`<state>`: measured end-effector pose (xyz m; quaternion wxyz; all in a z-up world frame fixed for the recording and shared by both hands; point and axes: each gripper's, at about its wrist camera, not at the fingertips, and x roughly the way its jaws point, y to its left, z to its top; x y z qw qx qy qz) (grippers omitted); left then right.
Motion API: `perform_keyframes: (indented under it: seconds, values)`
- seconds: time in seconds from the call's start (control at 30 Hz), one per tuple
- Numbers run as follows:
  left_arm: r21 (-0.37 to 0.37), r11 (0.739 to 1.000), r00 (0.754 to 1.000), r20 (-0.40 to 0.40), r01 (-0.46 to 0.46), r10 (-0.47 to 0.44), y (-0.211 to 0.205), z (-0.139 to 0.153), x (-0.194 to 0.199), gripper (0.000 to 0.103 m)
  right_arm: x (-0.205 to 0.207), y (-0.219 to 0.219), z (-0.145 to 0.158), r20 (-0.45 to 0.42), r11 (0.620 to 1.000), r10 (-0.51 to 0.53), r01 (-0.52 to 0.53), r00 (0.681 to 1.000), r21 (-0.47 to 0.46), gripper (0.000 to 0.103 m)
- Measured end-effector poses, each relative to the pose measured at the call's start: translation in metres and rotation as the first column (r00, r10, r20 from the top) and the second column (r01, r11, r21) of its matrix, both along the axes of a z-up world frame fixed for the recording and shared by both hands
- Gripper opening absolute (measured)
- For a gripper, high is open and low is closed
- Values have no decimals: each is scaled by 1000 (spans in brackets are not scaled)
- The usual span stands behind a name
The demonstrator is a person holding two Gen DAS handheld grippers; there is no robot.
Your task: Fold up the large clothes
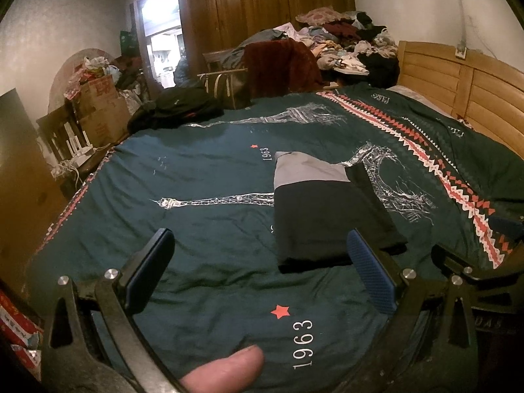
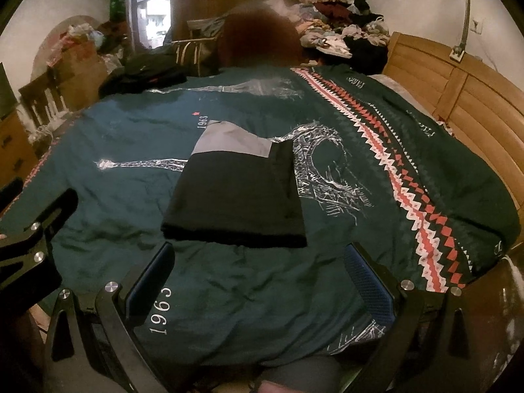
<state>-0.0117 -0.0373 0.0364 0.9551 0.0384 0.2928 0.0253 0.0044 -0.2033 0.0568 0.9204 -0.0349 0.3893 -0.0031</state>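
Observation:
A folded black and grey garment [image 1: 327,209] lies flat on the dark green bedspread [image 1: 203,170]; it also shows in the right wrist view [image 2: 239,193]. My left gripper [image 1: 262,255] is open and empty, held above the bedspread just short of the garment's near edge. My right gripper [image 2: 262,262] is open and empty, also just short of the garment's near edge. The right gripper's frame [image 1: 471,268] shows at the right of the left wrist view, and the left gripper's frame [image 2: 29,242] at the left of the right wrist view.
A heap of loose clothes [image 1: 344,39] lies at the far end of the bed beside the wooden headboard [image 1: 475,91]. A black garment [image 1: 177,108] lies at the far left edge. Boxes and clutter [image 1: 98,98] stand left of the bed.

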Motion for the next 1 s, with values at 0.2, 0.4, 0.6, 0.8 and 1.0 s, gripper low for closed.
perform_keyframes:
  seconds: [0.2,0.4,0.6,0.8,1.0]
  values:
    - [1,1000,1000,-1,0,0,-2,-1,1,103,2,-3,-3,-11,1000,0,0,1000,0,103]
    - [3,1000,1000,-12,-4,5,-2,-2,3,103,2,-4,-5,-16,1000,0,0,1000,3,103]
    - [2,1000,1000,-24,-5,5,-2,-3,6,103,2,-4,-5,-15,1000,-1,1,1000,3,103]
    - [1,1000,999,-36,-13,13,-2,-4,7,103,2,-7,-8,-24,1000,0,1,1000,8,103]
    - [29,999,998,-48,-30,31,-4,-6,8,103,-1,-10,-9,-22,1000,3,-3,1000,25,103]
